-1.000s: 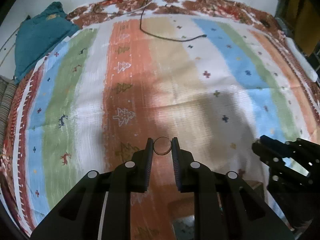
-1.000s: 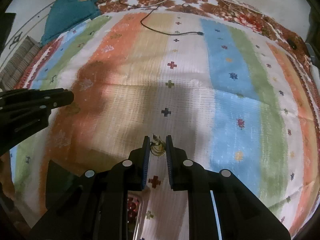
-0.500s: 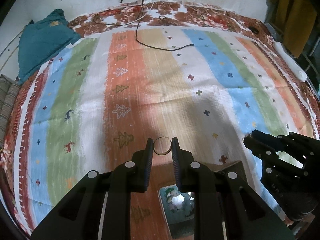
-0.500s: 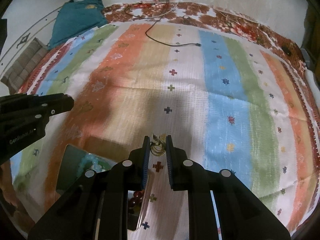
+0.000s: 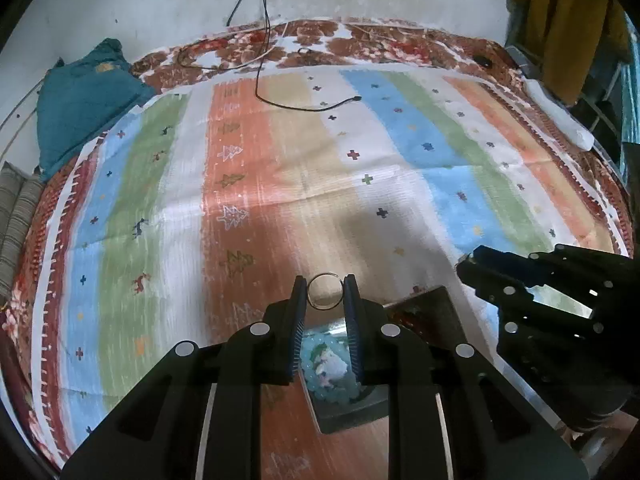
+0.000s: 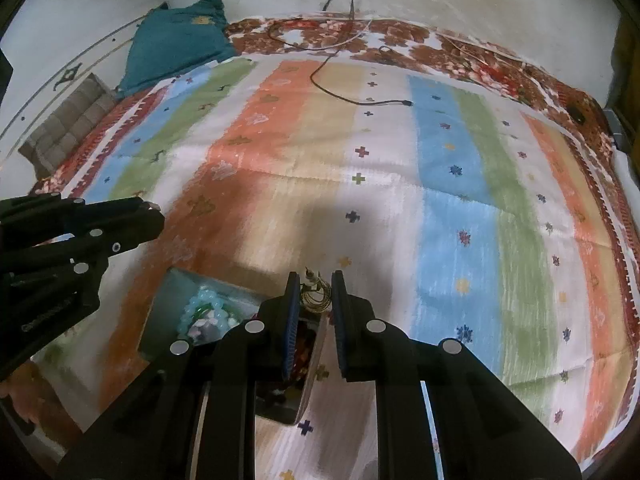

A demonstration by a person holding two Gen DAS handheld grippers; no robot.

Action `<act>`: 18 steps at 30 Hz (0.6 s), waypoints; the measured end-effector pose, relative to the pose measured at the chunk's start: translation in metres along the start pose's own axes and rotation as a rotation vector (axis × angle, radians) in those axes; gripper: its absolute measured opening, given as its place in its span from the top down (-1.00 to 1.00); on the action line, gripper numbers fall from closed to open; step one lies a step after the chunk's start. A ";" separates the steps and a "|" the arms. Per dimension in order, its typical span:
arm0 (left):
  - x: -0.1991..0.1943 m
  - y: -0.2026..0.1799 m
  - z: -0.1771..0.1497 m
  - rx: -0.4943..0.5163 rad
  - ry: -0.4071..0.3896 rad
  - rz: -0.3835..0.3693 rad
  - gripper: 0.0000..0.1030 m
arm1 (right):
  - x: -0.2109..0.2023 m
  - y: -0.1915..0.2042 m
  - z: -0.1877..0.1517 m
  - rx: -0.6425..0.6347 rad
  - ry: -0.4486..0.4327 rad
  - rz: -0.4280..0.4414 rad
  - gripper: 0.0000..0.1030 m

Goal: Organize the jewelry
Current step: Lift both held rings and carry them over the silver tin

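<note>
Between the ribbed pads of the left claw we find a thin metal ring, plain and circular, pinched at its sides and held upright above the striped bedcover. The right claw is pressed onto a gold-coloured earring made of several fine wire hoops, with a small post standing up from its top; the detail is too small for us to say more. Below both claws lies a dark rectangular jewelry box, open, with a pale green and white beaded bracelet in one compartment and dark red beads in the next, partly hidden by the right claw's fingers. Against the view of a second ago, we note that the box, then barely visible at the bottom edge, now shows much of its interior, and more of the wall and the far edge of the bed has come into frame; both grips are unchanged. The cover is a woven cloth in orange, beige, white, blue and green bands with small cross, tree and animal motifs, and a creased fold runs across it. A floral brown and red sheet lies beyond it, with a black cable trailing over both and a teal cushion at the far left corner. The claws are matte black with round silver pins.
</note>
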State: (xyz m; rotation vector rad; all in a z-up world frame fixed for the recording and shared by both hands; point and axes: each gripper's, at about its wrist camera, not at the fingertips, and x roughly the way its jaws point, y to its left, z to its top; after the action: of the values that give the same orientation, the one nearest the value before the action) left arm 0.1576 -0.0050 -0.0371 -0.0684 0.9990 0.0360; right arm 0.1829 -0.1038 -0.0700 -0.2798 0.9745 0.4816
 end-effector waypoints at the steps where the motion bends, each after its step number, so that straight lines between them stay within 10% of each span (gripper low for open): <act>1: -0.003 -0.001 -0.002 0.000 -0.006 -0.002 0.65 | -0.002 0.001 -0.002 -0.001 -0.002 0.003 0.67; 18: -0.030 -0.006 -0.023 -0.018 -0.048 -0.027 0.64 | -0.021 0.024 -0.017 -0.042 -0.030 0.053 0.65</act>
State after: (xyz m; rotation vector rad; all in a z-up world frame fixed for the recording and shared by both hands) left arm 0.1223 -0.0126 -0.0236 -0.0971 0.9494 0.0221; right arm 0.1486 -0.0964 -0.0615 -0.2846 0.9452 0.5536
